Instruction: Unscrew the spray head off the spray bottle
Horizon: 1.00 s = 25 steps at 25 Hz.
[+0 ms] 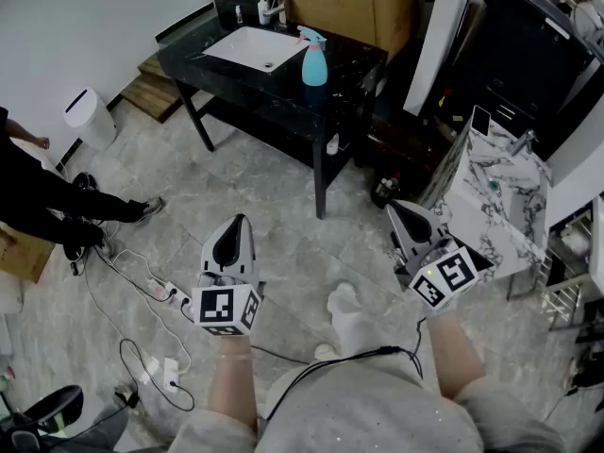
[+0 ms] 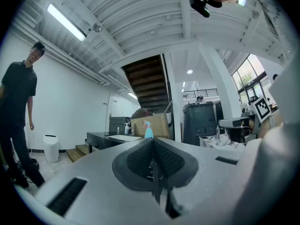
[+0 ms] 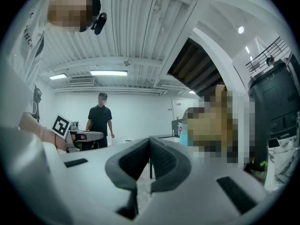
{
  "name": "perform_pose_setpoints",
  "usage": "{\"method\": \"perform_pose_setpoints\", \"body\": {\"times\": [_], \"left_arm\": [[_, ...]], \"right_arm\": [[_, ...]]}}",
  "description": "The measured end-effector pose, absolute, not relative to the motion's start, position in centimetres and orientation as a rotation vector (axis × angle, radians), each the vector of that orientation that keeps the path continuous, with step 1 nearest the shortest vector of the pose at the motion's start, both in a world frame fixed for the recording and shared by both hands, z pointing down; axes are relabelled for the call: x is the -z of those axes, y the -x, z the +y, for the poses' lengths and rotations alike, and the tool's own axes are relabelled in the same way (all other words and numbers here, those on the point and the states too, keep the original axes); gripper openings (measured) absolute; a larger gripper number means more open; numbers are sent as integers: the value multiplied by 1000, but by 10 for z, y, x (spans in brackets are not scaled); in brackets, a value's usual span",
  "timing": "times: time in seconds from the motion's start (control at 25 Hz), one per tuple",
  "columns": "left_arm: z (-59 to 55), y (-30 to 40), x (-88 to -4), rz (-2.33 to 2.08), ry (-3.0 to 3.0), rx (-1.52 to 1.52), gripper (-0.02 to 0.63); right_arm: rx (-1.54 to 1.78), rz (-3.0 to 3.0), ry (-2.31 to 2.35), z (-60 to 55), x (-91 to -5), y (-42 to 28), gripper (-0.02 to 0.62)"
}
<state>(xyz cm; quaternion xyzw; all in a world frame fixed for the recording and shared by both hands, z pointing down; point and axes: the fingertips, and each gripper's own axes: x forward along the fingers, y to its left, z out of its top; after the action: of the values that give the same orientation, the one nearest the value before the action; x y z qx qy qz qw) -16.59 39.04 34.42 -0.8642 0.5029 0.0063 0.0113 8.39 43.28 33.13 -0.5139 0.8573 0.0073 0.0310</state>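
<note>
Both grippers are held level over the grey floor (image 1: 293, 206), each with its jaws pressed together and nothing between them: the left gripper (image 1: 234, 229) and the right gripper (image 1: 401, 213) point toward a black table (image 1: 363, 62) well ahead. On that table the blue spray bottle (image 1: 314, 64) stands upright, its spray head (image 1: 310, 36) on top, just beside a white basin (image 1: 253, 45). A cardboard box (image 1: 340, 8) sits behind it. A person (image 1: 38, 196) stands far left, near a white bin (image 1: 90, 116).

Spray bottle (image 1: 314, 61) standing on the table (image 1: 283, 91) right of the sink (image 1: 253, 45), cardboard box (image 1: 349, 12) sitting behind, bin (image 1: 91, 118) standing left of the table.
</note>
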Motion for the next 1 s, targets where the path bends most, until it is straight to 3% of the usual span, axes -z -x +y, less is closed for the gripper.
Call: {"method": "perform_pose_setpoints", "body": {"times": [1.0], "left_arm": [[155,45,-358,1553,2745,-45,6]], "right_arm": [[61,2773,1369,177,-359,-151,3]]}}
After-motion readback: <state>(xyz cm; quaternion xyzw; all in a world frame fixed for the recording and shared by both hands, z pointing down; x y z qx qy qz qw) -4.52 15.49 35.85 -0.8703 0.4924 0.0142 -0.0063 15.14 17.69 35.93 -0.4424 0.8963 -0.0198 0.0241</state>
